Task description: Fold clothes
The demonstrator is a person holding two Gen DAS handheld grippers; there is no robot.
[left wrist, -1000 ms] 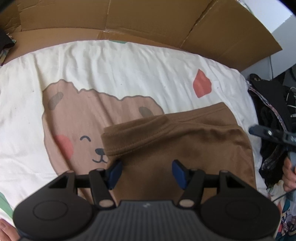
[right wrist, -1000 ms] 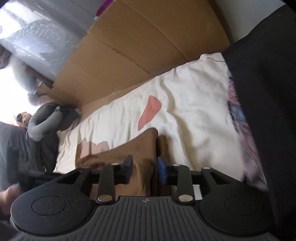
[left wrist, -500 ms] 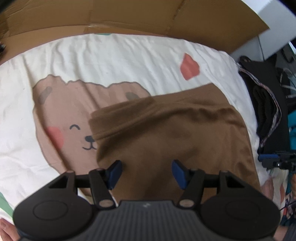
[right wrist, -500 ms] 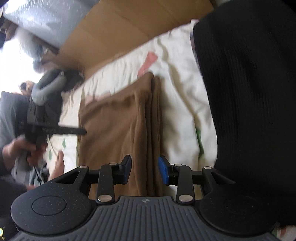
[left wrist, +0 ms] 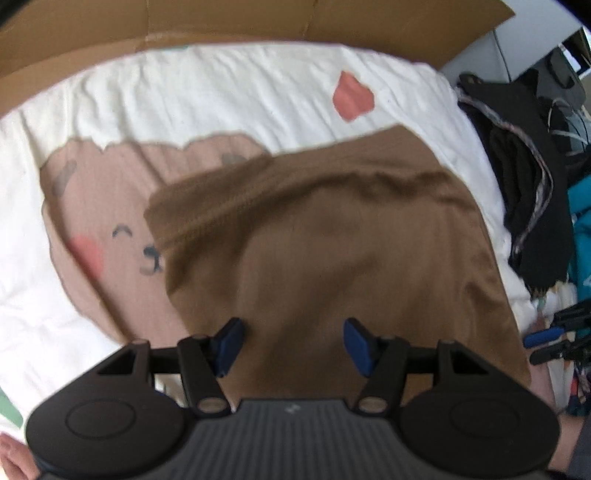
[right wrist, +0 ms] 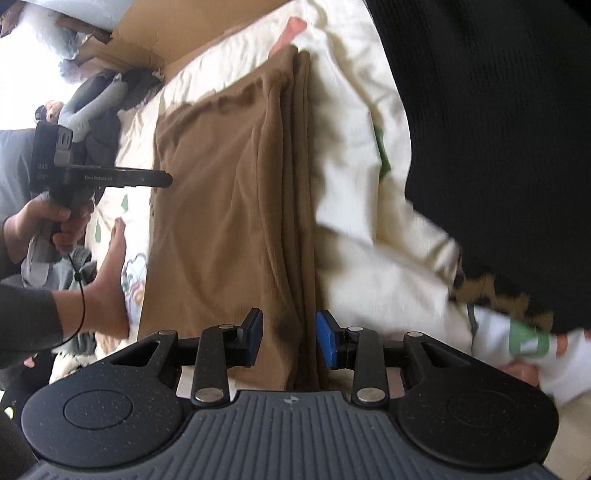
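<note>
A: Start at your left gripper [left wrist: 291, 347]. How do its jaws stand?

B: Wide apart, blue pads [left wrist: 229, 345] clear of everything, nothing between them. You are hanging over the near part of the folded brown knit garment [left wrist: 332, 251], pointing steeply down at it.

A: And your right gripper [right wrist: 289, 339]?

B: Its jaws stand narrower, yet still parted. The stacked right-hand edge of the brown garment [right wrist: 236, 206] runs up through the gap. The pads [right wrist: 327, 343] look clear of the cloth, though from this angle you cannot be sure how high above it they are.

A: How does the garment look?

B: A rough rectangle, folded in several layers that show as parallel ridges along one side. A stitched hem band runs towards 10 o'clock in your left view, with a shallow wrinkle across the far part. It lies on the white quilt printed with a pink-brown bear face [left wrist: 110, 229], covering the bear's right half.

A: What is hard to make out?

B: The left view is blurred. The garment's near edge is hidden behind both gripper bodies. At 3 o'clock a heap of black clothing [left wrist: 524, 192] is cut off by the frame, and it fills your right view's 1 o'clock corner [right wrist: 498, 129]. Flat brown cardboard [left wrist: 258, 18] lies past the quilt at 12 o'clock.
</note>
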